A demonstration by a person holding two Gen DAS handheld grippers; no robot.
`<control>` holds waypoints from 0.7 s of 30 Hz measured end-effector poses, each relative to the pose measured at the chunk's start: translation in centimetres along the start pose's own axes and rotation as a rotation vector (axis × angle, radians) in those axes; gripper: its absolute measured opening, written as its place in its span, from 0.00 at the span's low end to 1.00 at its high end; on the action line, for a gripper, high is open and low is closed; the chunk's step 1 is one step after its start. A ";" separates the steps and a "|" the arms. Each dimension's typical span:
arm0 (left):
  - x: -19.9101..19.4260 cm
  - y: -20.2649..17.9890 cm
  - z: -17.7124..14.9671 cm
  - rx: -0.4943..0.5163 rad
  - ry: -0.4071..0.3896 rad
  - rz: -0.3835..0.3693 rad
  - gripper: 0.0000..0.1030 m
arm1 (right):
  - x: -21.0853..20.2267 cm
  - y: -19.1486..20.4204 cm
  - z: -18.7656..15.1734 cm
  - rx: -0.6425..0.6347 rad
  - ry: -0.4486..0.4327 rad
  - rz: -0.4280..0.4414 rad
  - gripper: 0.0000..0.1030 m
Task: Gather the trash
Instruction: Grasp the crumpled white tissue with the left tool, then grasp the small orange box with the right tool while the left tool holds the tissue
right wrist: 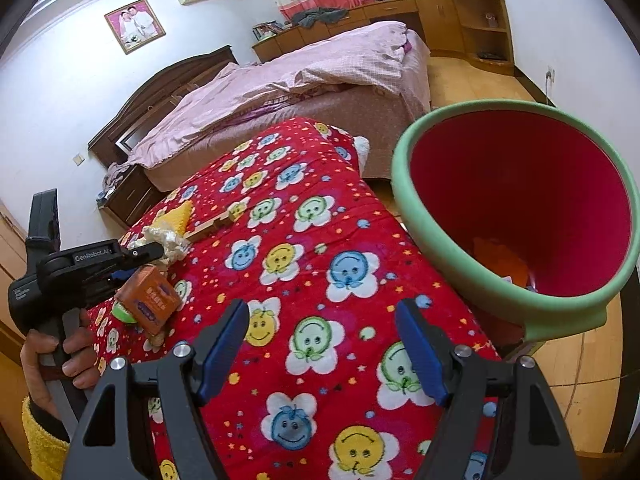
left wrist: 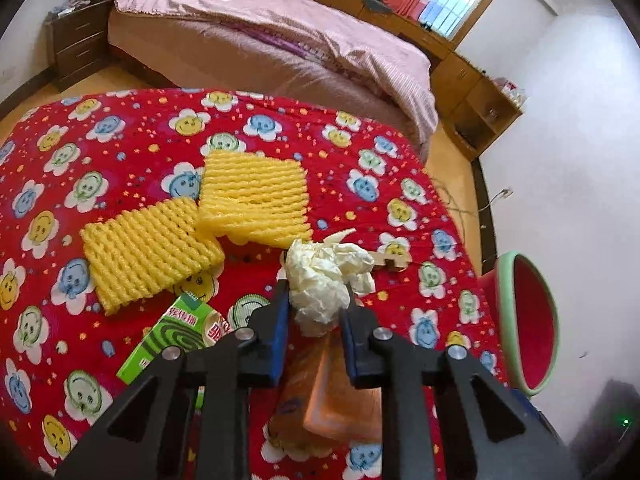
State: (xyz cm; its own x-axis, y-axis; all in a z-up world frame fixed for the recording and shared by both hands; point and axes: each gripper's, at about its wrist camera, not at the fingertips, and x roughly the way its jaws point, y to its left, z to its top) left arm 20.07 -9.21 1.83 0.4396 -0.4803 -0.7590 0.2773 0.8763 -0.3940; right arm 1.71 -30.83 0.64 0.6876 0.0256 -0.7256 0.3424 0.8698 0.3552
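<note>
My left gripper (left wrist: 316, 304) is shut on a crumpled cream paper wad (left wrist: 324, 276), held just above the red smiley-print blanket (left wrist: 120, 140). The wad and left gripper also show in the right wrist view (right wrist: 166, 240). Two yellow foam nets (left wrist: 256, 200) (left wrist: 148, 248), a green box (left wrist: 176, 336) and an orange packet (left wrist: 332, 400) lie on the blanket. The red bin with a green rim (left wrist: 524, 320) stands at the right; in the right wrist view the bin (right wrist: 520, 208) holds orange trash. My right gripper (right wrist: 324, 344) is open and empty above the blanket.
A small wooden piece (left wrist: 394, 262) lies beyond the wad. A pink-covered bed (left wrist: 260, 40) stands behind, with a dark nightstand (left wrist: 76, 44) at left and wooden cabinets (left wrist: 476, 96) at right. A cable (left wrist: 468, 208) lies on the wooden floor.
</note>
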 end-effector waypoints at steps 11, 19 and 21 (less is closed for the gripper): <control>-6.9 0.8 -1.3 0.011 -0.155 0.031 0.22 | -0.4 3.1 0.3 -0.076 -0.010 0.049 0.76; -9.3 3.6 -3.0 -0.030 -0.186 0.131 0.22 | 0.1 6.9 0.3 -0.147 0.000 0.103 0.76; -9.5 4.4 -3.6 -0.042 -0.182 0.156 0.22 | 0.3 7.9 0.3 -0.166 0.003 0.115 0.76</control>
State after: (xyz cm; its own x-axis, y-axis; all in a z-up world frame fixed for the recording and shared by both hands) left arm 14.06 -0.71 5.44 0.6222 -0.3345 -0.7077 0.1600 0.9394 -0.3033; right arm 4.84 -24.09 3.38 0.7140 0.1312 -0.6877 0.1513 0.9301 0.3346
